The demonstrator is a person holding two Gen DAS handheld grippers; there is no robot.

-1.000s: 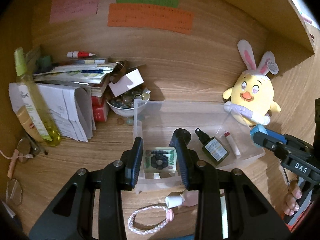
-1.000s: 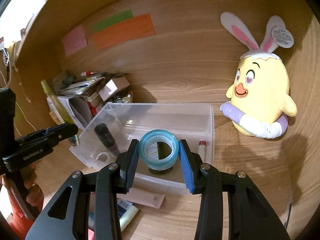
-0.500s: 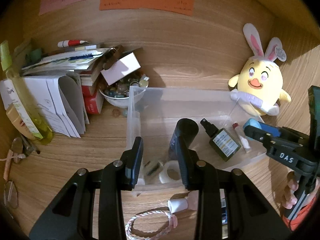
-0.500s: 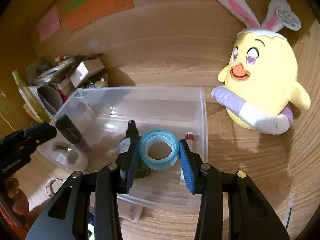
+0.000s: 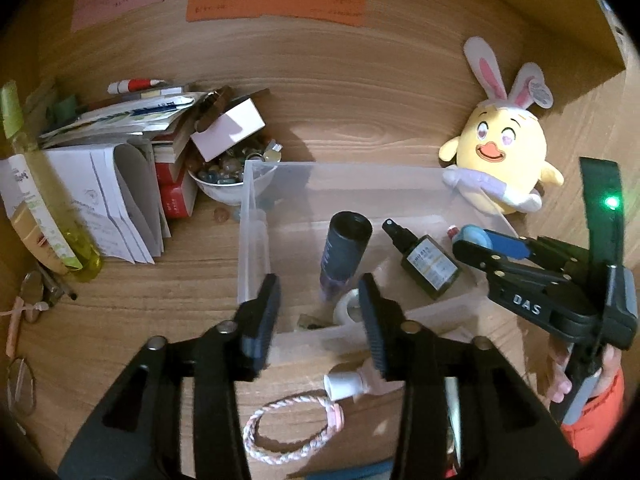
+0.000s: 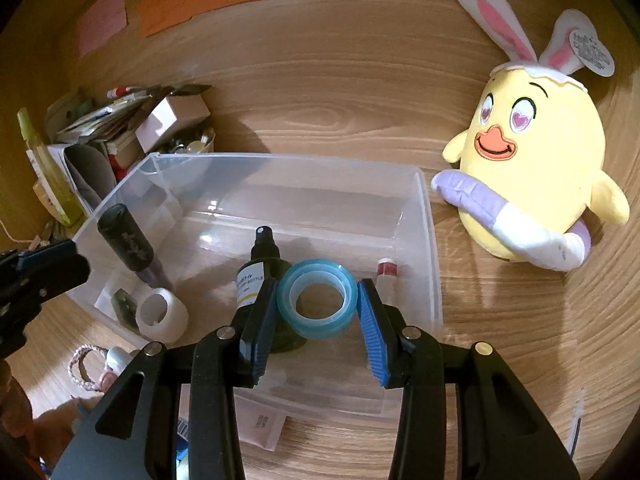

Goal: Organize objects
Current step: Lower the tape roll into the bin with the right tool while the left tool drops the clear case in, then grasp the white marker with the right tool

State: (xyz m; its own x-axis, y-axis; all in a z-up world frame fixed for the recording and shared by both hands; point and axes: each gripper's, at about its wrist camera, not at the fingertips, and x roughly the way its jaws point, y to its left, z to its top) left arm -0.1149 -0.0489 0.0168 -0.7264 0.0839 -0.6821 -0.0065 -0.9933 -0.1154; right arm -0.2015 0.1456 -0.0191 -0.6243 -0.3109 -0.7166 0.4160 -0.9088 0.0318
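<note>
Now that the left gripper point(image 5: 318, 312) has dropped its small packet into the clear bin point(image 6: 430, 240) and spreads empty, the right gripper point(image 6: 318, 312) lowers the pinched blue tape roll point(image 6: 318, 300) inside, nearly stowed.

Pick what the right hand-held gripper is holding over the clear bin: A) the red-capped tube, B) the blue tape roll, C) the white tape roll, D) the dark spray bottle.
B: the right hand-held gripper has its blue pads pressed on the blue tape roll above the clear bin.
</note>
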